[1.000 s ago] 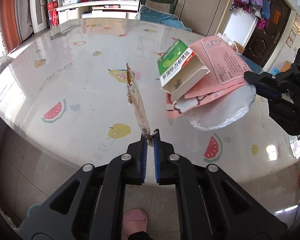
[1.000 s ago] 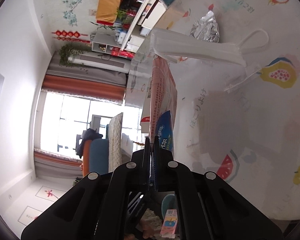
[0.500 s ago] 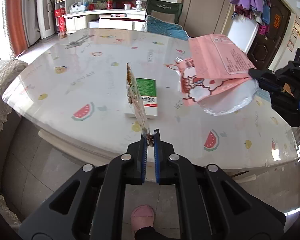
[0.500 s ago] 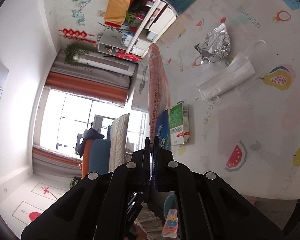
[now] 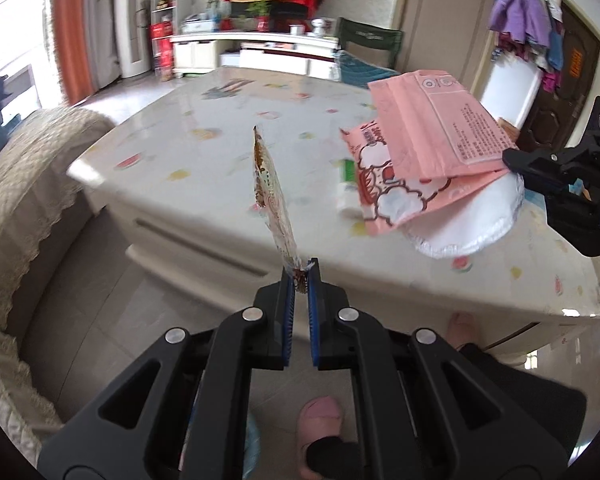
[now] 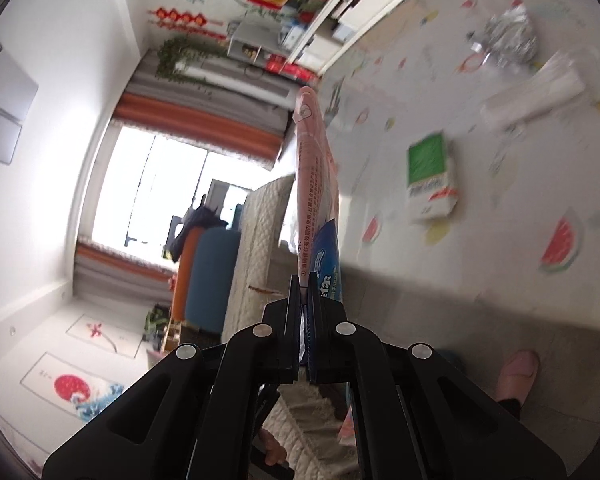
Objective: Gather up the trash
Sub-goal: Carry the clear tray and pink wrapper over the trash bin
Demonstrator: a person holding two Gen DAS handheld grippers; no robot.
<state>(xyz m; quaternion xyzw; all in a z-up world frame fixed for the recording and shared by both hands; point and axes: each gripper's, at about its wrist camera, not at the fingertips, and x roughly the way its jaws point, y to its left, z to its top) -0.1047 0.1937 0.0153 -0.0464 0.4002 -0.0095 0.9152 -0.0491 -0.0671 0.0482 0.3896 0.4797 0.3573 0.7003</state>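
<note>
My left gripper [image 5: 301, 275] is shut on a thin clear snack wrapper [image 5: 270, 192] that stands edge-on, held off the table's near edge above the floor. My right gripper [image 6: 304, 280] is shut on a stack of flat trash: pink packets [image 5: 432, 148] over a white round foil lid [image 5: 472, 220], with a blue wrapper [image 6: 326, 256] seen edge-on. It shows at the right in the left wrist view [image 5: 512, 160]. A green and white carton [image 6: 430, 176] lies on the table, with a white face mask [image 6: 536, 96] and crumpled foil [image 6: 508, 40] farther off.
The white table [image 5: 204, 216] has a fruit-print cover. A cream quilted sofa [image 5: 20, 208] stands at the left. My feet in pink slippers [image 5: 320, 420] are on the tiled floor below. A chair [image 5: 368, 40] and shelves stand behind the table.
Both grippers have drawn back from the table with their trash. The green carton slid off the pink stack and now lies on the table.
</note>
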